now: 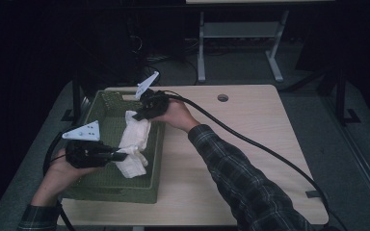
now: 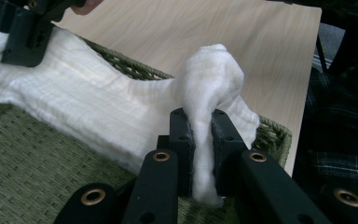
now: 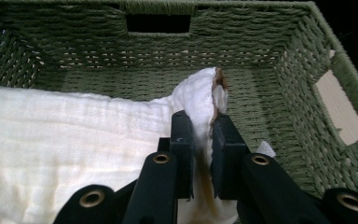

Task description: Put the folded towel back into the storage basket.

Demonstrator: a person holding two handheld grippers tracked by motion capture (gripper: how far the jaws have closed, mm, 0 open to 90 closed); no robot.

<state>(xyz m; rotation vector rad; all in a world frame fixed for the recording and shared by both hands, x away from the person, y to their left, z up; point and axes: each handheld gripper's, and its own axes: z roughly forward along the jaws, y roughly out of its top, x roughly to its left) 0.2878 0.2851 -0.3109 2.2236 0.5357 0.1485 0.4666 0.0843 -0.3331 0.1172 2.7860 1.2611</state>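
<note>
A: Nearest, the left tongs (image 2: 203, 140) are clamped on one end of the white cloth (image 2: 98, 112); their own view shows a bunched fold rising above the pads and a tail hanging below them.

B: And beyond them?

A: In that same view the cloth runs away from the left tongs over the green woven basket (image 2: 37, 163), draped across its rim, with the pale worktop (image 2: 191, 32) past it and the other tongs biting the far end.

B: The right gripper view?

A: There the right tongs (image 3: 201, 140) are pinched on a fold with a brown edge the other views don't show. Behind them is the basket's far wall with a handle slot (image 3: 158, 23).

B: From above?

A: The high view alone shows both hands, the left hand (image 1: 60, 168) nearer, the right hand (image 1: 176, 115) farther, the cloth stretched between the tongs inside the basket.
</note>
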